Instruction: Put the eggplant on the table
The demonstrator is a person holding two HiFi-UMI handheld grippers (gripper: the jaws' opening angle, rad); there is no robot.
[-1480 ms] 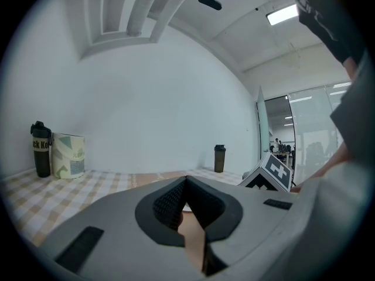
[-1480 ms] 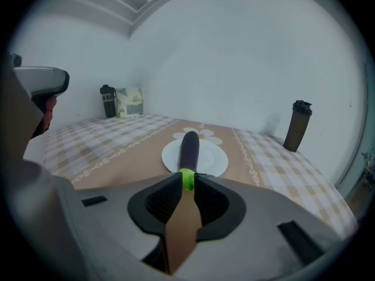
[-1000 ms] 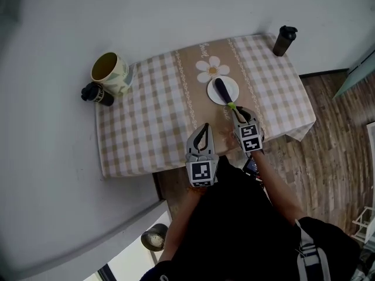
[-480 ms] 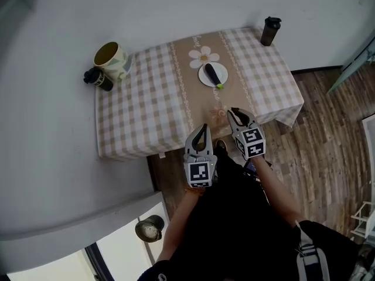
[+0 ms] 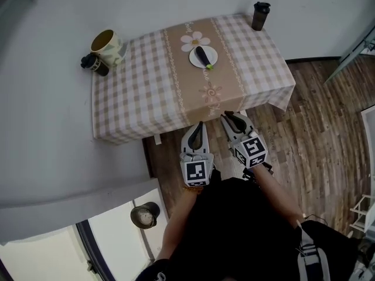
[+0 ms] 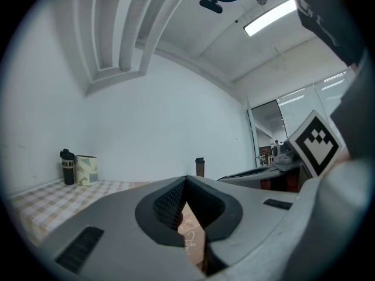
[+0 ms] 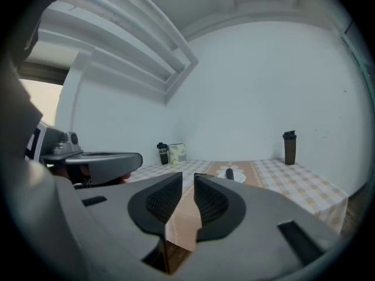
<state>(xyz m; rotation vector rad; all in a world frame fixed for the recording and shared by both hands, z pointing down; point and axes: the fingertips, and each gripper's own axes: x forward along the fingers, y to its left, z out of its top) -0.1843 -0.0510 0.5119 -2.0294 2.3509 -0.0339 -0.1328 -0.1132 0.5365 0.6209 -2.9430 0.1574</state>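
A dark purple eggplant (image 5: pixel 202 54) with a green stem lies on a small white plate (image 5: pixel 195 61) on the checked tablecloth, far side of the table (image 5: pixel 140 92). The right gripper view shows the eggplant (image 7: pixel 229 172) small and distant on that plate (image 7: pixel 236 180). Both grippers hang off the table, over the floor just before its front edge. My left gripper (image 5: pixel 199 126) (image 6: pixel 186 180) has its tips touching and holds nothing. My right gripper (image 5: pixel 229 117) (image 7: pixel 188 177) is drawn to a thin slit, nothing in it.
A patterned mug (image 5: pixel 107 42) and a small black bottle (image 5: pixel 94 63) stand at the table's back left corner. A dark tumbler (image 5: pixel 260 15) stands at the back right. Wood floor (image 5: pixel 316 127) spreads to the right; white wall (image 5: pixel 47 127) runs along the left.
Both grippers have drawn back from the plate and off the table's front edge. The eggplant has stayed on the plate, and the table now lies farther away.
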